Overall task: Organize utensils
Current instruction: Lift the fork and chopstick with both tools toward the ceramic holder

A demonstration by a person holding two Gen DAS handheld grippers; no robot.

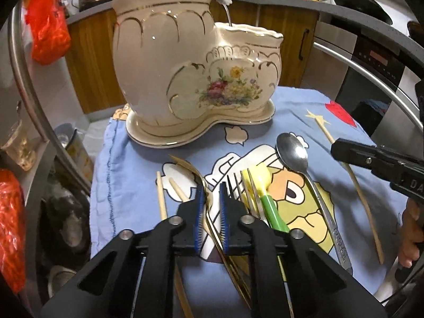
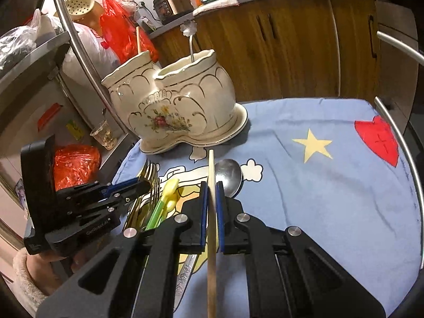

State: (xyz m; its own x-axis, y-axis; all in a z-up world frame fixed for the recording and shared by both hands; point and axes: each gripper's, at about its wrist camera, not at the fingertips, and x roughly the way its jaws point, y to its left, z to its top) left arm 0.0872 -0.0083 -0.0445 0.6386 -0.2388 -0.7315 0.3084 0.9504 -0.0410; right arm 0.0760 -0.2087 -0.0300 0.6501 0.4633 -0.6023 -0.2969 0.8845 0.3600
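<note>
The left hand-held gripper (image 1: 212, 193) is held low and level, its black jaws with blue pads part open, a gold utensil handle (image 1: 212, 228) running between them without clear pad contact. The right hand-held gripper (image 2: 211, 193) points forward, its blue pads pressed against both sides of a thin wooden chopstick (image 2: 212, 238). Fingers (image 1: 409, 235) of the person's right hand wrap its grip.

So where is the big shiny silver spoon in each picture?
Left wrist view: the silver spoon lies right of centre on the blue cloth, bowl pointing toward the ceramic holder, handle running to the lower right.
Right wrist view: only its bowl shows, mid-picture, just past the right gripper, beside the chopstick.
Shared landmark: the flowered ceramic holder.
</note>
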